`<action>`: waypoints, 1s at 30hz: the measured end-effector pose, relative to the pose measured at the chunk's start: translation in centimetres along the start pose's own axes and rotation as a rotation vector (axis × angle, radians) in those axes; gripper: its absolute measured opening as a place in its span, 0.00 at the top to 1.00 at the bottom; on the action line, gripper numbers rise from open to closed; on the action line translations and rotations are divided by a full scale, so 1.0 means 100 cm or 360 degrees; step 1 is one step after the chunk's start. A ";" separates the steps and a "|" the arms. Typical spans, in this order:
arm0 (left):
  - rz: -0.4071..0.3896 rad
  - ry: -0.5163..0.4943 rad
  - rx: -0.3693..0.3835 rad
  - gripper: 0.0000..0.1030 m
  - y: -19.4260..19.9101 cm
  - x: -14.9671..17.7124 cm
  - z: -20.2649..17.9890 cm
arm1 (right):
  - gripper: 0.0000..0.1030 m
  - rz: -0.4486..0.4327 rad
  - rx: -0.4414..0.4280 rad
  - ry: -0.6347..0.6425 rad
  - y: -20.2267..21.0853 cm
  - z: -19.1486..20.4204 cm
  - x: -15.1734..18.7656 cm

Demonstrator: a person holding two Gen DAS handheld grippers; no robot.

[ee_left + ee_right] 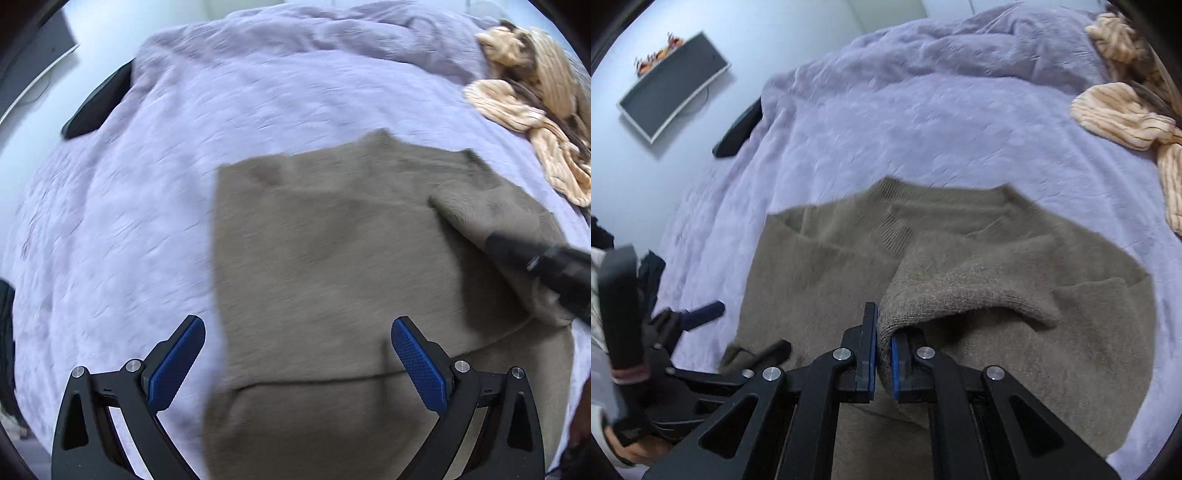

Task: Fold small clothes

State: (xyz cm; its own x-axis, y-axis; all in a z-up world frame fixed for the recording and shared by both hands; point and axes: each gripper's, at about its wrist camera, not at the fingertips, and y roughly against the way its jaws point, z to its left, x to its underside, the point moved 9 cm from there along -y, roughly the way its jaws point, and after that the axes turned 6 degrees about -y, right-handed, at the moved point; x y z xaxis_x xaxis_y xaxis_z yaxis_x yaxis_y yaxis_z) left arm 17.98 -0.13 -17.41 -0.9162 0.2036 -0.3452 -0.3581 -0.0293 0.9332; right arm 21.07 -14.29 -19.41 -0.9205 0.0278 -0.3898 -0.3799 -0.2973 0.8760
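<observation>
Right gripper (883,334), seen from its own wrist camera: the jaws are drawn almost together and pinch a fold of the olive-brown knitted sweater (960,295) between the blue pads (894,365). The pinched fabric, which looks like a sleeve or side panel, rises from the pads and lies doubled over the body of the garment just ahead and to the right of the fingertips.

Left gripper (298,363), seen from its own wrist camera: the jaws stand wide apart, the blue pads (177,363) holding nothing. The left finger hangs over bare blanket, the right finger over the sweater (325,258); the garment's straight left edge runs away from between them. Whether the fingers touch the cloth cannot be told.

The sweater lies flat on a lilac blanket (923,129) directly in front of both grippers. Its long axis runs away from them, with the ribbed collar (905,221) at the far end and the hem nearest the fingers. In the left view the right gripper (546,266) enters from the right, on the folded part.

Beyond the collar the blanket continues, rumpled at its far edge. To the far right lies a bundle of cream striped cloth (1126,118). To the far left, off the blanket, a dark flat panel with a pale frame (672,99) is visible.
</observation>
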 end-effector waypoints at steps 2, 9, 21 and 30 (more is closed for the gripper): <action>0.0015 0.0042 0.0003 0.02 -0.001 0.008 0.020 | 0.87 0.0074 0.0079 0.0066 -0.024 0.009 0.015; 0.0021 0.0064 0.0119 0.02 -0.004 0.017 0.032 | 0.64 0.0153 0.0135 0.0020 -0.027 0.015 0.035; 0.0103 0.0070 0.0107 0.02 -0.026 0.021 0.023 | 0.64 0.0025 -0.0416 -0.1136 -0.016 -0.060 0.019; 0.0024 0.0182 0.0014 0.02 0.002 0.038 0.070 | 0.92 -0.0018 -0.0206 -0.0255 -0.012 0.054 -0.025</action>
State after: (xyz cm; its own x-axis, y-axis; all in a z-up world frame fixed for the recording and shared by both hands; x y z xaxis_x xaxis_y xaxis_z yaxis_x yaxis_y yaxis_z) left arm 15.68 7.49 -17.81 -0.9363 0.0900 -0.3395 -0.3427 -0.0226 0.9392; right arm 23.33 -8.83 -17.95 -0.9229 0.1805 -0.3402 -0.3851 -0.4161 0.8238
